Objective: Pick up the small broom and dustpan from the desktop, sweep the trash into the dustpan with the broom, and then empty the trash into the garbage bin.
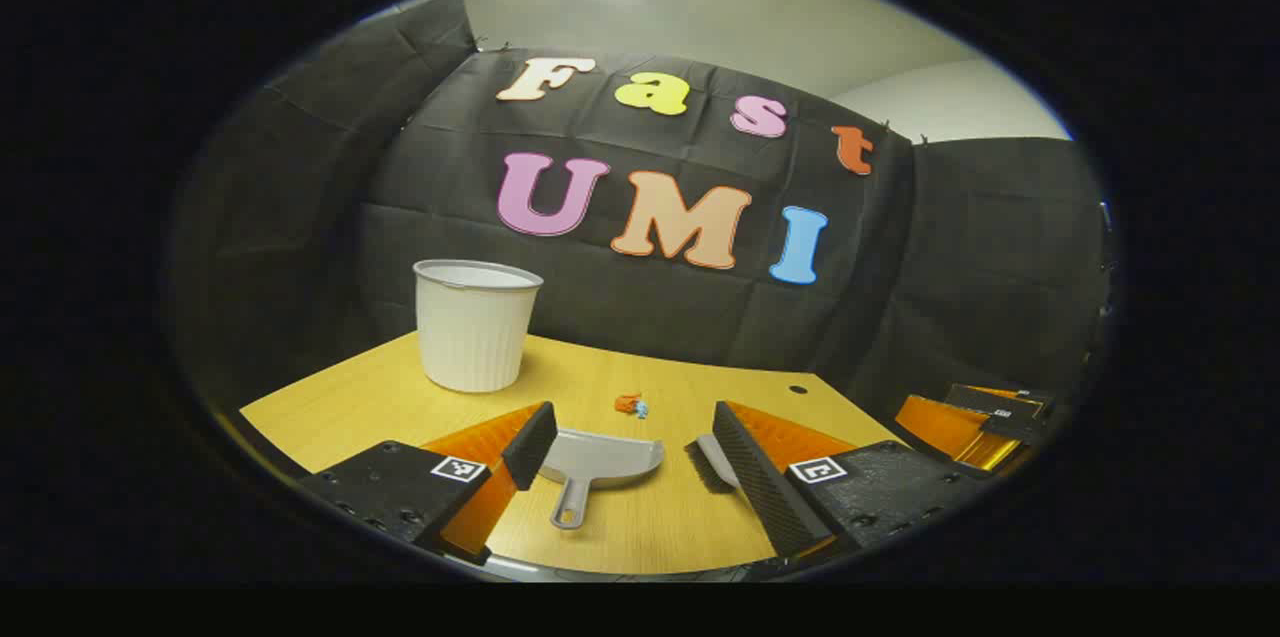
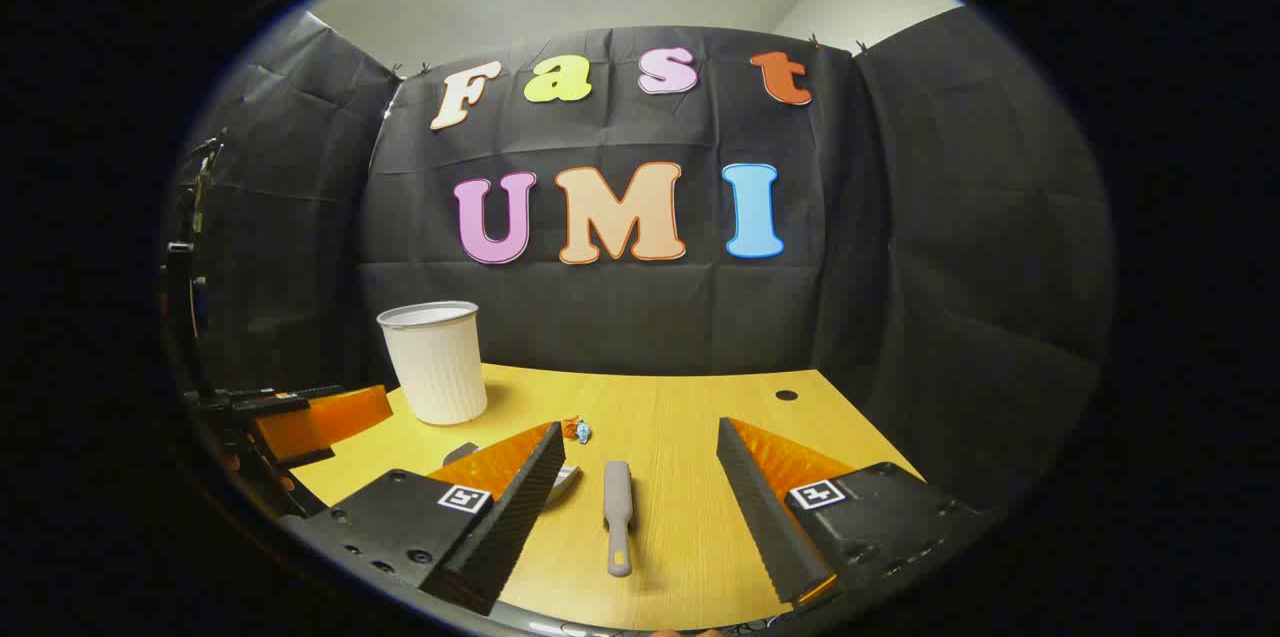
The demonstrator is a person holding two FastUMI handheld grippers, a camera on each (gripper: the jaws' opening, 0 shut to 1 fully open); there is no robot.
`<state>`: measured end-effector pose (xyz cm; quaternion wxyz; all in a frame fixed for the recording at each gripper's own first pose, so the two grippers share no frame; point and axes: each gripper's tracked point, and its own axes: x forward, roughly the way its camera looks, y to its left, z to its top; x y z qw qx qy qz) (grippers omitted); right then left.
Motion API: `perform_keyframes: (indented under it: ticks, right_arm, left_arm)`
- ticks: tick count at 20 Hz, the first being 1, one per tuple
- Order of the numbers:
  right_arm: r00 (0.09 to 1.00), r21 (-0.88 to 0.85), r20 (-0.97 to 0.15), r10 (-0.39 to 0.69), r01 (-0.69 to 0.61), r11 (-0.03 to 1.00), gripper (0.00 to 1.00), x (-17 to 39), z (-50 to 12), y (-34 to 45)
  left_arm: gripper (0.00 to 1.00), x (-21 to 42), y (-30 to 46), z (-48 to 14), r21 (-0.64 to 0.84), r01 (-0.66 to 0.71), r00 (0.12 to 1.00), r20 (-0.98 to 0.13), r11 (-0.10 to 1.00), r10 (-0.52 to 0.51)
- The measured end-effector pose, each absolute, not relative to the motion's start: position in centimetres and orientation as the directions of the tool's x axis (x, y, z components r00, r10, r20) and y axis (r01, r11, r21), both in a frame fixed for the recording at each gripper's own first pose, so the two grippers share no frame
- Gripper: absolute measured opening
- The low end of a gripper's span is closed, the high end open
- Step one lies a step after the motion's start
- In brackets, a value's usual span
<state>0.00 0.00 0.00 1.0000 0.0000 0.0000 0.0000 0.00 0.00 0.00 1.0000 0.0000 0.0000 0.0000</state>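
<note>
A grey dustpan (image 1: pixel 597 462) lies on the wooden desktop (image 1: pixel 380 397), handle toward me, between the open fingers of my left gripper (image 1: pixel 628 452). Partly hidden behind the right finger lies the small grey broom (image 1: pixel 712 462). In the right gripper view the broom (image 2: pixel 617 507) lies lengthwise between the spread fingers of my right gripper (image 2: pixel 635 477), nothing held. Behind its left finger shows part of the dustpan (image 2: pixel 563 477). A small orange and blue scrap of trash (image 1: pixel 631 405) (image 2: pixel 575 430) rests beyond them. The white ribbed bin (image 1: pixel 475 324) (image 2: pixel 434 361) stands at the back left.
A round cable hole (image 1: pixel 797 389) (image 2: pixel 786 395) sits near the desk's far right edge. The black cloth wall closes the back and sides. The other gripper shows at the right edge of the left gripper view (image 1: pixel 975 422) and the left edge of the right gripper view (image 2: pixel 300 417).
</note>
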Motion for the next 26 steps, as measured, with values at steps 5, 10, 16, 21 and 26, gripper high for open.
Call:
perform_keyframes:
  ticks: [5,10,16,21,26]
  right_arm:
    - [0.999,0.004,-0.037,0.011,-0.011,1.000,0.92,0.3,-1.3,0.4]
    - [0.998,0.011,-0.058,0.012,-0.011,1.000,0.92,0.4,-1.8,0.4]
    - [0.998,0.019,-0.065,0.005,-0.004,1.000,0.92,0.5,-2.0,0.1]
    - [0.997,0.015,-0.071,0.009,-0.008,1.000,0.92,0.3,-2.0,0.2]
    - [0.997,0.014,-0.078,0.015,-0.014,1.000,0.92,0.3,-2.1,0.1]
  left_arm:
    - [0.93,0.0,0.0,-1.1,0.069,-0.009,0.999,-0.041,0.998,0.011]
    - [0.93,-0.1,-0.4,-1.6,0.065,0.002,0.998,-0.057,0.998,0.002]
    - [0.93,0.0,0.1,-2.1,0.056,-0.009,0.997,-0.075,0.998,0.014]
    - [0.93,-0.1,0.3,-2.7,0.065,-0.012,0.996,-0.091,0.998,0.018]
    - [0.93,-0.2,0.5,-3.2,0.059,-0.015,0.994,-0.108,0.998,0.021]
